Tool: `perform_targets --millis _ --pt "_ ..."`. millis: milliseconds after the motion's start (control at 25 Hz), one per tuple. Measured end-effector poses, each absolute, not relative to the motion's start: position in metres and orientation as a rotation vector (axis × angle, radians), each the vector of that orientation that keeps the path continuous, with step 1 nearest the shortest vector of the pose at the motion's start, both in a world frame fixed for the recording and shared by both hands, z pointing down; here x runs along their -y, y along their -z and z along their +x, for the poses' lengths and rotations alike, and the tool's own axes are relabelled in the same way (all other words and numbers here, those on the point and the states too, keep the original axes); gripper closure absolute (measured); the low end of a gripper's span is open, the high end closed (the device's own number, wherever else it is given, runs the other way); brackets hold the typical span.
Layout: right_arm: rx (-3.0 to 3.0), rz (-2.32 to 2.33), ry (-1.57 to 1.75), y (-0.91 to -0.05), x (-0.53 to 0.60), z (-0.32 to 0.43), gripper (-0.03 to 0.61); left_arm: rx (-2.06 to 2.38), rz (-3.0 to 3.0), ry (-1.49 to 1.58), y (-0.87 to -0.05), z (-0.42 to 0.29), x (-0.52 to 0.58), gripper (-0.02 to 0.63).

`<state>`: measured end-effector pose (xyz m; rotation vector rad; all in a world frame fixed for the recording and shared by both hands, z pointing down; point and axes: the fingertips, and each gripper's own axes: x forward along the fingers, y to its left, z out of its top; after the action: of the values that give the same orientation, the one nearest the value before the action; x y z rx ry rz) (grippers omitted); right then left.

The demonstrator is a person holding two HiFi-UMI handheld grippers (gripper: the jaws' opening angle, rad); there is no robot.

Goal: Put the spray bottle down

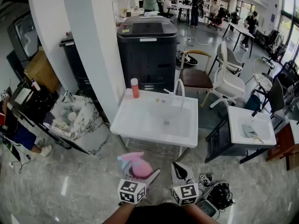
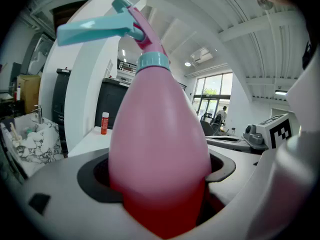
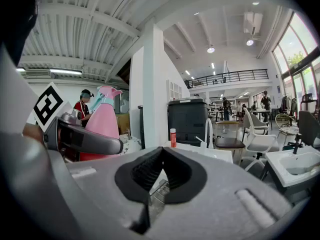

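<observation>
The left gripper (image 1: 139, 180) is nearest, its jaws spread wide and clamped on the belly of the pink spray bottle (image 2: 157, 134). The bottle is held off the floor, roughly upright, with its teal trigger (image 2: 95, 28) pointing left in the left gripper view. Just beside it, the right gripper (image 3: 161, 160) has its jaws closed together on nothing. Beyond both stands a white sink (image 1: 140, 125) with a red bottle (image 1: 135, 88) on its far left corner. A black cabinet (image 1: 147, 50) stands behind the sink.
</observation>
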<state>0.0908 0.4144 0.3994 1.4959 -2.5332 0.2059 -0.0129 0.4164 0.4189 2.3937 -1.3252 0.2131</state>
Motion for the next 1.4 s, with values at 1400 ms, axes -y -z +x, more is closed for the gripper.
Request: perform_targets --millis 1400 --pt "2.476 1.541 -0.287 -0.441 -0.182 0.113 0.58 1.248 2.344 -0.299 -0.477 -0.01 -0.187 0.161"
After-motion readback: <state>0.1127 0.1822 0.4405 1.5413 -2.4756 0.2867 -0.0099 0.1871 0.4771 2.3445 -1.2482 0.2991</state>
